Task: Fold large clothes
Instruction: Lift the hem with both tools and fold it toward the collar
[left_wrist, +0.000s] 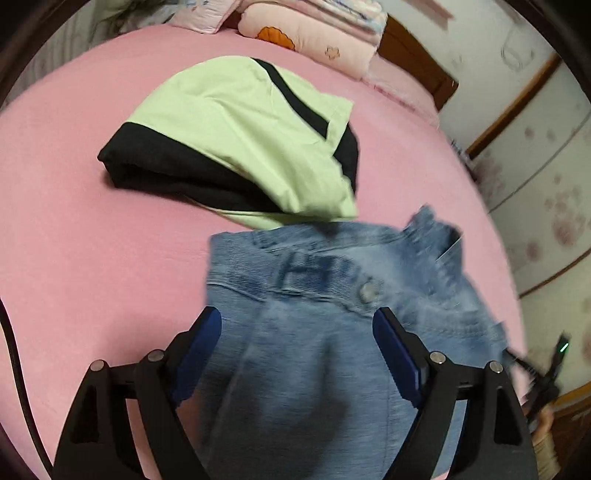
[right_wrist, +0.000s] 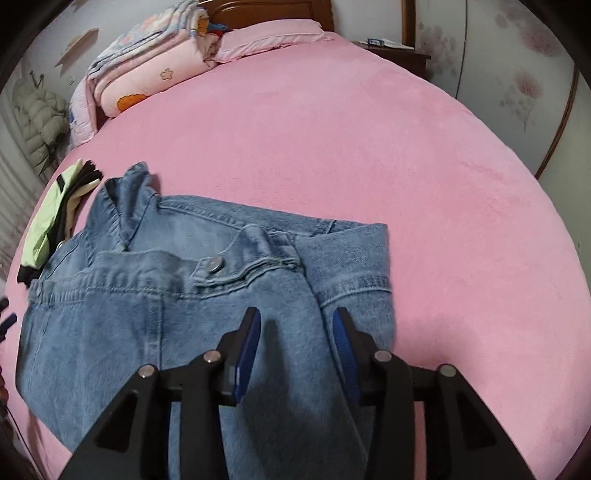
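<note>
A blue denim garment (left_wrist: 317, 332) with a metal button (left_wrist: 369, 288) lies folded on the pink bed (left_wrist: 92, 240). My left gripper (left_wrist: 297, 326) hangs over its near part. The blue pads (left_wrist: 201, 343) stand wide apart with denim lying between them, not pinched. In the right wrist view the same denim garment (right_wrist: 166, 288) spreads to the left and my right gripper (right_wrist: 295, 319) is over its right side. It is open, with cloth under the gap. A folded light-green and black garment (left_wrist: 240, 147) lies just behind the denim.
Pink quilts and a pillow (right_wrist: 147, 74) are stacked at the wooden headboard (right_wrist: 266, 9). A nightstand (right_wrist: 399, 51) stands at the far right corner. A black cable (left_wrist: 14, 354) runs along the left edge. Bare pink sheet (right_wrist: 406, 184) spreads to the right of the denim.
</note>
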